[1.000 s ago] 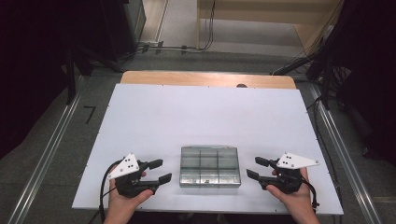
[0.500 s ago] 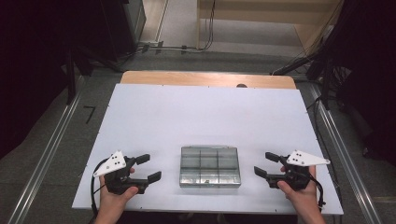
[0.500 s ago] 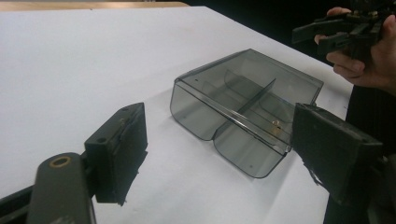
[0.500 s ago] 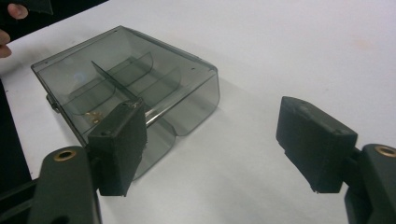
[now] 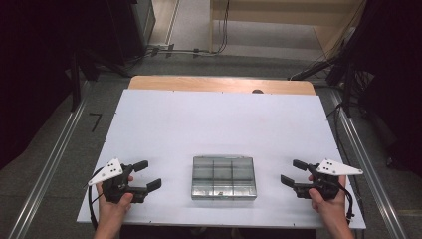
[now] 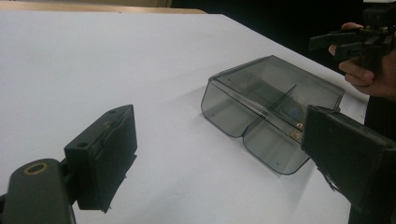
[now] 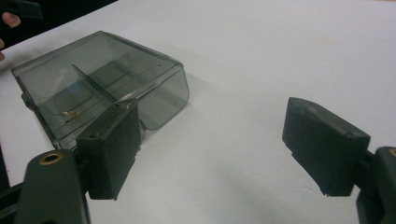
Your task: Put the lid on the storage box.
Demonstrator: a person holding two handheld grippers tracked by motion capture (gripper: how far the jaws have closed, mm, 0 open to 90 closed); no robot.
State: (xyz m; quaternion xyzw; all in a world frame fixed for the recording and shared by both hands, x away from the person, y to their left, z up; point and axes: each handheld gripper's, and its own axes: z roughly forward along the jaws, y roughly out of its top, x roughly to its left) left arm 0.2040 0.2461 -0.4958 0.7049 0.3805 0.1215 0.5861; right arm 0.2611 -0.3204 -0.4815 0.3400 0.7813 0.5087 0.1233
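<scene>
A smoky clear plastic compartment box [image 5: 224, 177] lies flat near the front middle of the white table [image 5: 219, 124], lid down. My left gripper [image 5: 148, 175] sits well to its left, pointing at it. Its jaws have just been opening and stand open with nothing between them. My right gripper [image 5: 292, 172] sits off to the box's right, its jaws likewise just opened wider and empty. The left gripper view has the box [image 6: 271, 100] ahead of my open left gripper [image 6: 219, 140]. From the right gripper view, the box [image 7: 102, 84] lies ahead-left of my right gripper [image 7: 217, 140].
A wooden strip [image 5: 219, 83] runs along the table's far edge. Metal rails [image 5: 54, 159] flank the table on the floor, and cables [image 5: 189, 50] lie beyond it. The other hand's gripper [image 6: 355, 39] appears far off in the left gripper view.
Both grippers have drawn outward, away from the box toward the table's sides. Their jaws stand wider apart than before. The box has not moved.
</scene>
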